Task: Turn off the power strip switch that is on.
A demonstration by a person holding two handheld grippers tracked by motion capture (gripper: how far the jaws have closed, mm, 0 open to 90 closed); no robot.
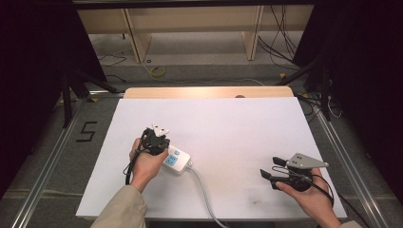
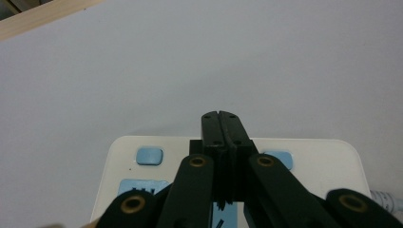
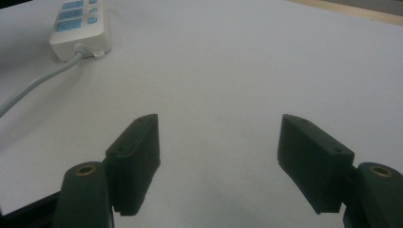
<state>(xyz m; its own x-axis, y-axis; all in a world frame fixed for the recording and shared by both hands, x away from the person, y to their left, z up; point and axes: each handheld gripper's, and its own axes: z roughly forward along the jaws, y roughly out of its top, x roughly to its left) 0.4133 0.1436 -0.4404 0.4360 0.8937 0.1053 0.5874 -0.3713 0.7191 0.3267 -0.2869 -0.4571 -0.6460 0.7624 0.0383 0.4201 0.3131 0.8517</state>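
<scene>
We have our left gripper (image 1: 157, 139), jaws pressed together, poised over the white power strip (image 1: 177, 160) at eight o'clock on the table (image 1: 228, 128), apparently to press a switch, while our right gripper (image 1: 275, 172) waits spread apart at four o'clock.

The left gripper (image 1: 157, 139) points down over the power strip (image 1: 178, 160), jaws pressed together; the right gripper (image 1: 271, 168) lies well right of it, jaws apart.

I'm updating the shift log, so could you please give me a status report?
Left gripper shut, over power strip. Right gripper open, empty, apart. Nothing in the way.
</scene>
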